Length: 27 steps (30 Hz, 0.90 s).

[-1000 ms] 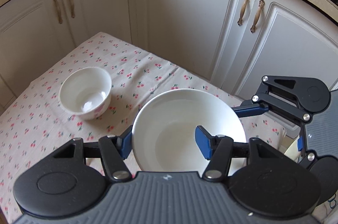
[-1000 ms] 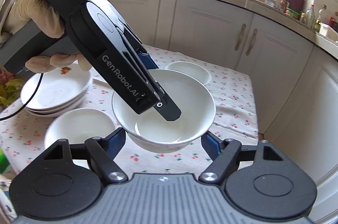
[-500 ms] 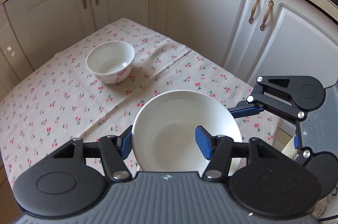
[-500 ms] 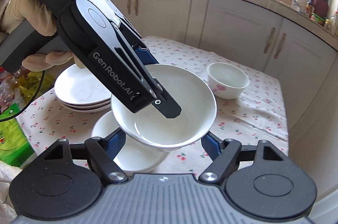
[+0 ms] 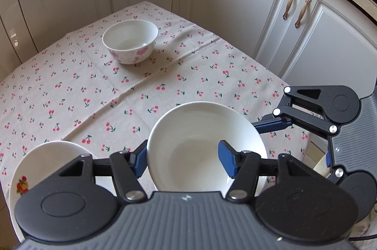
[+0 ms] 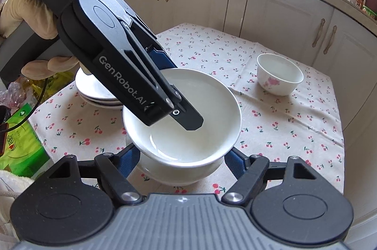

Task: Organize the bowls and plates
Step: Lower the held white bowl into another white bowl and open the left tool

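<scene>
A: What is hidden or hard to see?

B: In the right wrist view the left gripper [image 6: 188, 119] covers part of the white bowl [image 6: 186, 122] and part of the stack of plates [image 6: 94, 89] at middle left. A second bowl [image 6: 174, 173] sits under the held one; only its lower wall shows. In the left wrist view a plate [image 5: 35, 165] at lower left is cut by the gripper body.

A: And the surface, the room?

B: The worktop [image 5: 165, 75] has a cloth with cherries. White cabinets [image 5: 235, 2] stand behind. A small bowl with pink flowers [image 5: 130, 41] stands alone at upper centre.

A: The hands?

B: A gloved hand [image 6: 30, 21] at upper left holds the left gripper, pointing steeply down, clenched on the white bowl's rim, one finger inside. The right gripper [image 6: 179, 161] is low, jaws apart on both sides of the bowls; contact I cannot tell.
</scene>
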{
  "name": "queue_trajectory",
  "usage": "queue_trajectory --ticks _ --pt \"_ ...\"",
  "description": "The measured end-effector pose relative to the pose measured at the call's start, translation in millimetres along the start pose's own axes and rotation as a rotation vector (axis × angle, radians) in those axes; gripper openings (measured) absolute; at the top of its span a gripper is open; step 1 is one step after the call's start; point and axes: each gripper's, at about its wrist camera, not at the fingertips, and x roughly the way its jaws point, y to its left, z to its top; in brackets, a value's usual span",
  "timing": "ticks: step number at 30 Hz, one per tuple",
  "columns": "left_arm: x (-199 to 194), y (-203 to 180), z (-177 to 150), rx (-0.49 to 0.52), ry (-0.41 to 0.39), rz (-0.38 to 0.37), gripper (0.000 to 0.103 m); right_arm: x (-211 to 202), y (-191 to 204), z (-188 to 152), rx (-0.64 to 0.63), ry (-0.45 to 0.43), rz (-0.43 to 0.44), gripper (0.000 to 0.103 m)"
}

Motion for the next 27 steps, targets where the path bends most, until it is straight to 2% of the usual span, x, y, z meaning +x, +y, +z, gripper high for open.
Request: queue_trajectory --ticks 24,27 --pt "10.2 -0.2 -7.9 0.012 -0.006 -0.007 0.065 1.5 -2.7 -1.9 0.028 0.006 0.022 0.083" --pt "10.1 0.4 -9.7 0.014 -0.014 -0.014 0.072 2.4 -3.5 -2.3 0.039 0.005 0.026 0.087"
